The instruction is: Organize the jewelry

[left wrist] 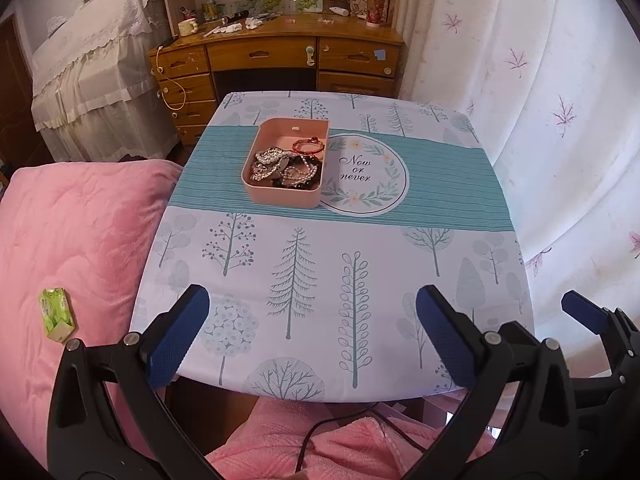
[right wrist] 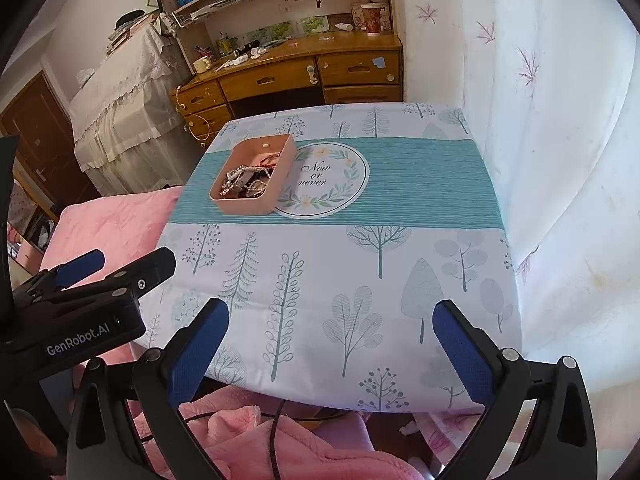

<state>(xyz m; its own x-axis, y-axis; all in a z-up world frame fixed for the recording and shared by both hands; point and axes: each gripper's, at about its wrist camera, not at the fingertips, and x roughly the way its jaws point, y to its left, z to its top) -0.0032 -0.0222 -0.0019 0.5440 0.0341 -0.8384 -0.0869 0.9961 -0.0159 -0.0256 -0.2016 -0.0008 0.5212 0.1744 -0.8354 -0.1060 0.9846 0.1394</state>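
Left wrist view: pink box of tangled pearl and silver jewelry.

A wooden desk stands beyond the cloth-covered table, with bright leaf-print curtains alongside.

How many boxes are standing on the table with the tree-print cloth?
1. The pink box stands on the teal stripe of the cloth, left of the "Now or never" circle; jewelry lies inside.

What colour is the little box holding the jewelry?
The box is a soft pink, inside and out. It shows best in the left wrist view.
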